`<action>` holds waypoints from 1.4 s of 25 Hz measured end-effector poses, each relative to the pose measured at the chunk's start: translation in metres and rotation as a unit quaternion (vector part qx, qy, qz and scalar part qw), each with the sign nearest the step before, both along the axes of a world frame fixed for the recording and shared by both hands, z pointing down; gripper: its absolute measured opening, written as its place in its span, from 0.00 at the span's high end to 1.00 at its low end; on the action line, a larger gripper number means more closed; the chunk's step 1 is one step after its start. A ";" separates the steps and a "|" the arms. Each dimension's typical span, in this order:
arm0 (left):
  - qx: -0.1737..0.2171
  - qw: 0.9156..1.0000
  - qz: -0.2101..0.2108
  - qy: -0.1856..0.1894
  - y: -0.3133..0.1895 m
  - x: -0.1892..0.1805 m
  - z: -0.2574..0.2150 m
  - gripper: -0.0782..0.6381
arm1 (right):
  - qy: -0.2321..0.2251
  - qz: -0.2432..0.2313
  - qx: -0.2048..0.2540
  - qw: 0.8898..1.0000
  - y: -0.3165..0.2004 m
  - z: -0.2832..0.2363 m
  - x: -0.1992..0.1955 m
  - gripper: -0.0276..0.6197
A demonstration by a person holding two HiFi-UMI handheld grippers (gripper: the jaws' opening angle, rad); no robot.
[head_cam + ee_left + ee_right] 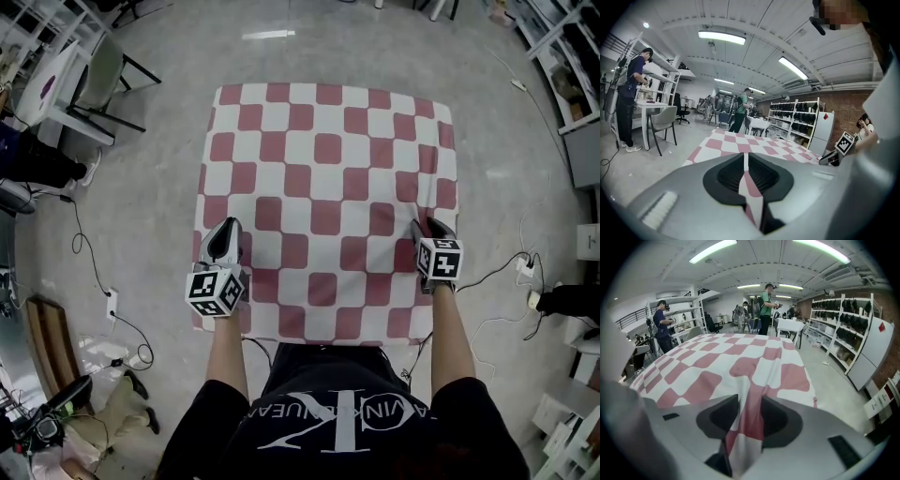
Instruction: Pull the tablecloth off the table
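Red-checked tablecloth (328,187) flat, squarish, both side edges pinched.

A fold of the red-and-white checkered tablecloth (754,144) is pinched between the closed fingers (726,176) of the left gripper (746,174); the rest is spread flat beyond.

Grey concrete floor (150,187) all round. Grey-green chair (101,70) beside white desk (47,89), upper left of head view. Black cable (82,246) snakes to white power strip (112,303) on floor, left side. Second power strip (525,270) with cables, right side. Left gripper view: person in dark top (629,93) standing at white rack (665,77), ceiling strip light (722,37), shelving with dark items (797,117), white cabinet (824,131), brick wall (846,110). Right gripper view: person in green shirt (765,305) standing in background.
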State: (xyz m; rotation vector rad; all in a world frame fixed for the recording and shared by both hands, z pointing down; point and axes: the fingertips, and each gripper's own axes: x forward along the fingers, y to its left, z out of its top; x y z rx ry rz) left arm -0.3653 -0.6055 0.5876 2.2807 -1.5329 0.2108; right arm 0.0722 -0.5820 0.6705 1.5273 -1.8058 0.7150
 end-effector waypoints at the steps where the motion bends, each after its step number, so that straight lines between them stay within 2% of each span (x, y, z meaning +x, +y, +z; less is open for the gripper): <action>1: -0.003 1.000 -0.001 -0.002 -0.002 -0.003 0.002 0.87 | 0.001 0.001 -0.002 1.000 0.000 0.000 -0.001 0.71; 5: -0.011 1.000 0.006 -0.016 -0.014 -0.011 0.007 0.85 | 0.011 0.000 -0.009 1.000 0.000 0.002 -0.004 0.78; 9: -0.037 0.998 0.024 -0.032 -0.031 -0.019 0.017 0.71 | 0.019 -0.003 -0.015 1.000 0.000 0.003 -0.005 0.84; 16: -0.136 0.988 0.029 -0.062 -0.048 -0.026 0.061 0.48 | 0.025 0.000 -0.021 0.999 0.000 0.002 -0.008 0.87; 20: -0.175 0.979 0.016 -0.101 -0.056 -0.035 0.079 0.38 | 0.026 0.002 -0.022 0.999 0.000 0.002 -0.008 0.88; 25: -0.208 0.972 0.024 -0.107 -0.062 -0.039 0.091 0.37 | 0.027 0.005 -0.022 0.999 0.000 0.003 -0.009 0.89; 29: -0.216 0.965 0.017 -0.146 -0.062 -0.043 0.097 0.38 | 0.023 0.012 -0.017 1.000 -0.001 0.001 -0.008 0.89; 35: -0.212 0.964 0.007 -0.158 -0.059 -0.037 0.096 0.49 | 0.021 0.015 -0.011 1.000 -0.001 0.001 -0.007 0.89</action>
